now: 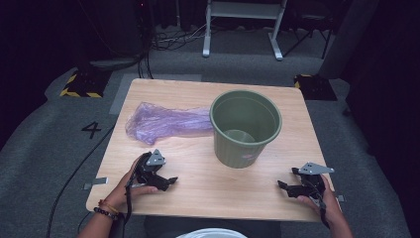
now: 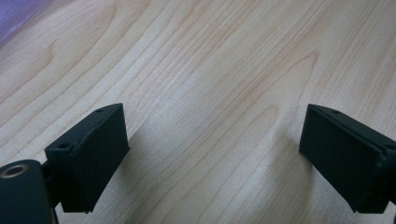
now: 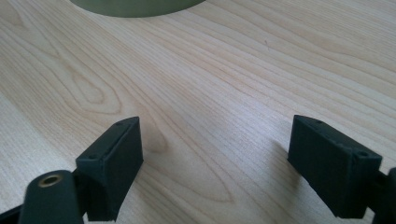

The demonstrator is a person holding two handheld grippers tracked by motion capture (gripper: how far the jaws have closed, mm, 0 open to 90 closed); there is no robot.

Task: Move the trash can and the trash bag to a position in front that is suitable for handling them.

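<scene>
on the table [image 1: 198,168], both the left gripper [image 1: 171,181] and right gripper [image 1: 281,185] rest wide open and empty, flanking a green bin [image 1: 245,128]; its purple bag [image 1: 166,121] lies flat, likely awaiting fitting.

A white metal frame [image 1: 243,22] stands on the grey floor at top centre. Yellow-and-black striped blocks [image 1: 79,85] sit at upper left, a painted "4" [image 1: 91,129] below them.

Light wood table [image 1: 297,198] on grey carpet [image 1: 39,144], "4" [image 1: 91,129] marked on it. White metal frame [image 1: 242,20] behind; dark surroundings, black cables [image 1: 171,39] on floor.
</scene>
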